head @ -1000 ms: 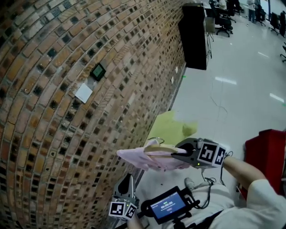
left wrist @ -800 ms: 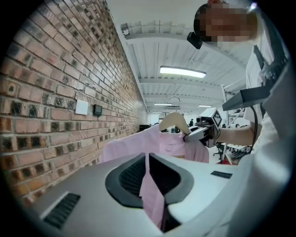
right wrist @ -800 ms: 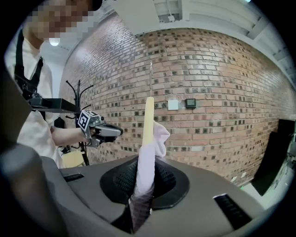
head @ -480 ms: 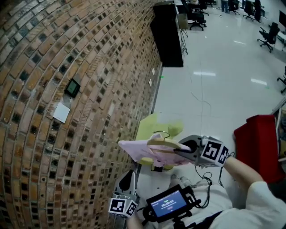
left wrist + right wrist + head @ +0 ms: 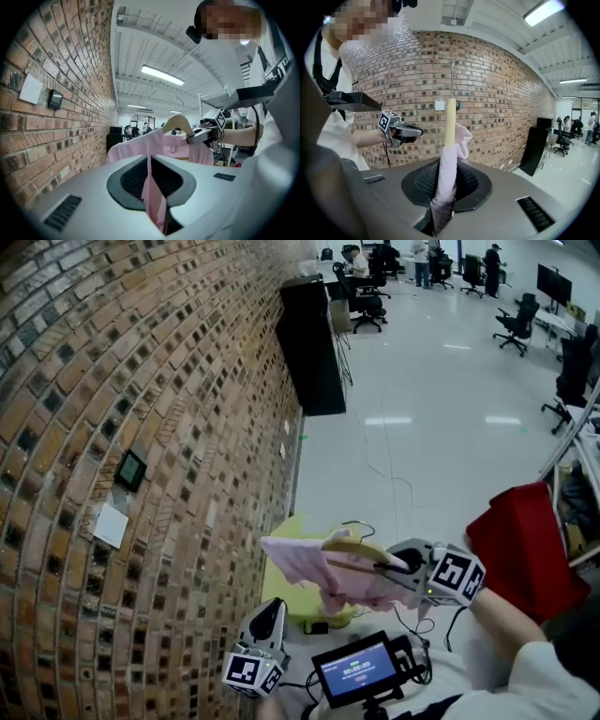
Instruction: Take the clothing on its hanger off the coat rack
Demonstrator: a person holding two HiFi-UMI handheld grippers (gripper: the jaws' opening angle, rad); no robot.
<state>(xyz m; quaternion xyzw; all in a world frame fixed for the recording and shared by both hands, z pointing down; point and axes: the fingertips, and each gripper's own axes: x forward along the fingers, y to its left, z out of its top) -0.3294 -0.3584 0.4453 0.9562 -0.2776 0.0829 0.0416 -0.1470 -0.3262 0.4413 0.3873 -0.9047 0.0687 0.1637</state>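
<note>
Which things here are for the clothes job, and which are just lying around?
For the job: pink garment, wooden hanger, left gripper and right gripper, both shut on the garment.
Just lying about: yellow-green cloth, red fabric thing, black cabinet, office chair.

The room is bright and evenly lit. Long ceiling lamps [image 5: 161,75] give the light, and the glossy floor [image 5: 422,456] shows white patches of their glare. Shadows are weak. The wide lens bends the brick wall [image 5: 141,381] strongly. Both gripper views have a dark round border, and the clothing [image 5: 152,197] close to the lens looks a little soft.
</note>
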